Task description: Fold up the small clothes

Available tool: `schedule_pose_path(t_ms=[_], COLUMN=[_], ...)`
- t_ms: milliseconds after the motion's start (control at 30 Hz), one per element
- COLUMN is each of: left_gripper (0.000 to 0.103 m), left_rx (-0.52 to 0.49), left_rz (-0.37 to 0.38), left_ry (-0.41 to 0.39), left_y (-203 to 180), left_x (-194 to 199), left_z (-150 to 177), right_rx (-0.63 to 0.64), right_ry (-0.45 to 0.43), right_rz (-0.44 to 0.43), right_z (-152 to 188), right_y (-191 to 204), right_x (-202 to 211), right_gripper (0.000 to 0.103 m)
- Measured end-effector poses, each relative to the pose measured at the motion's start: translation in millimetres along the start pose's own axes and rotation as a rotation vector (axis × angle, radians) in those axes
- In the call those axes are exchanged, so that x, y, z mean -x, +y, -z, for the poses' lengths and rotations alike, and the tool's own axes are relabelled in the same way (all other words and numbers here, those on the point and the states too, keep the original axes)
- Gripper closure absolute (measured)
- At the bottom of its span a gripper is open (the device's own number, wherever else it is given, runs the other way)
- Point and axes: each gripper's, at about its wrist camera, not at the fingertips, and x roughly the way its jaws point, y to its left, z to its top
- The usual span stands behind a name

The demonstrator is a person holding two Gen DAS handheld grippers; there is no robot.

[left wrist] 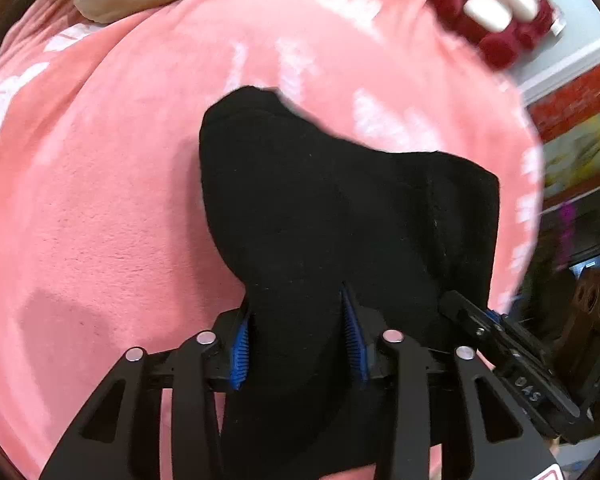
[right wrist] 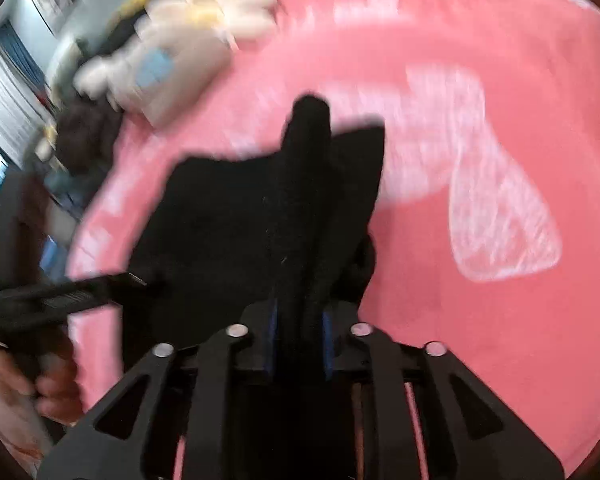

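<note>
I hold the black garment [left wrist: 340,208] with both tools, and it fills the centre of both views, hanging above the pink blanket [left wrist: 100,200] on the bed. My left tool [left wrist: 298,344] has its blue-ribbed pads clamped on a thick bunch of the cloth at lower centre. My right tool [right wrist: 300,340] is pinched narrow on another gathered ridge of the same cloth; in the left view it shows at lower right [left wrist: 496,332], close beside the left tool.

To fold well, I judge I should draw the two grips apart until the edge between them goes taut, then lower the cloth flat onto the blanket before turning one half over. Both views are smeared by motion, so slower travel would help keep the edges aligned.

The garment looks like soft, matte fleece, thick and floppy, with a rounded lobe at upper centre. The blanket is plush, with pale white markings. A cream, petal-shaped plush cushion [right wrist: 220,4] lies at upper left of the right view.
</note>
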Motion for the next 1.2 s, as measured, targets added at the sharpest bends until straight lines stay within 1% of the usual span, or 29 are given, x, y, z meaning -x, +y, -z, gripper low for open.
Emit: schedule_pose_path(t_ms=[33, 67, 100, 133, 167, 200, 267, 300, 333, 367, 433, 500, 533, 567, 600, 633, 667, 700, 733, 867, 933, 1033, 1200], left_gripper=[0.045, 0.042, 0.042, 0.042, 0.043, 0.043, 0.041, 0.041, 0.041, 0.041, 0.041, 0.039, 0.033, 0.026, 0.025, 0.024, 0.022, 0.022, 0.022, 0.022, 0.022, 0.022, 0.022], left_rx=[0.002, 0.009, 0.016, 0.019, 0.012, -0.006, -0.042, -0.053, -0.082, -0.115, -0.175, -0.191, -0.185, -0.179, -0.175, -0.174, -0.177, -0.186, -0.201, -0.239, -0.24, -0.245, -0.242], left_rz=[-0.04, -0.053, -0.064, -0.099, -0.124, -0.148, -0.188, -0.21, -0.25, -0.274, -0.347, -0.353, -0.344, -0.338, -0.33, -0.326, -0.328, -0.33, -0.333, -0.35, -0.331, -0.327, -0.29], left_ry=[-0.004, -0.013, -0.022, -0.039, -0.057, -0.081, -0.135, -0.141, -0.135, -0.123, -0.115, -0.123, -0.131, -0.146, -0.162, -0.173, -0.179, -0.179, -0.176, -0.176, -0.179, -0.157, -0.137], left_y=[2, 6, 7, 5, 10, 5, -6, -12, -17, -14, -26, -22, -25, -24, -21, -22, -25, -27, -29, -29, -28, -26, -25], left_x=[-6, -6, 0, 11, 24, 34, 53, 51, 49, 46, 40, 48, 53, 57, 66, 69, 71, 70, 71, 68, 67, 59, 50], left_z=[1, 0, 0, 2, 11, 19, 31, 34, 43, 44, 58, 78, 86, 98, 110, 117, 124, 129, 135, 158, 167, 177, 181], right_rx=[-0.018, -0.042, -0.049, -0.044, -0.042, -0.048, -0.028, 0.013, 0.046, 0.054, 0.026, 0.019, 0.025, 0.033, 0.041, 0.047, 0.056, 0.058, 0.055, 0.016, -0.02, -0.061, -0.051], right_ry=[-0.014, -0.03, -0.057, -0.122, -0.159, -0.153, -0.074, -0.007, 0.02, -0.009, -0.05, -0.119, -0.145, -0.172, -0.208, -0.235, -0.256, -0.265, -0.263, -0.242, -0.228, -0.216, -0.214], right_rz=[-0.015, -0.026, -0.02, -0.005, -0.01, -0.021, -0.018, 0.031, 0.067, 0.074, 0.061, 0.07, 0.078, 0.094, 0.113, 0.13, 0.163, 0.203, 0.214, 0.245, 0.247, 0.252, 0.288], right_z=[0, 0, 1, 6, 12, 20, 33, 44, 54, 57, 57, 62, 69, 77, 87, 94, 103, 115, 121, 144, 153, 161, 164], right_y=[-4, -5, -5, -3, 0, 1, 4, 7, 6, 7, 11, 16, 21, 27, 32, 34, 37, 42, 43, 45, 43, 39, 39], right_x=[4, 15, 27, 49, 64, 71, 57, 35, 25, 30, 57, 84, 98, 109, 118, 123, 127, 128, 126, 113, 109, 108, 109], right_gripper=[0.075, 0.075, 0.075, 0.076, 0.081, 0.082, 0.082, 0.082, 0.082, 0.082, 0.082, 0.077, 0.067, 0.051, 0.043, 0.03, 0.021, 0.019, 0.019, 0.019, 0.019, 0.019, 0.019])
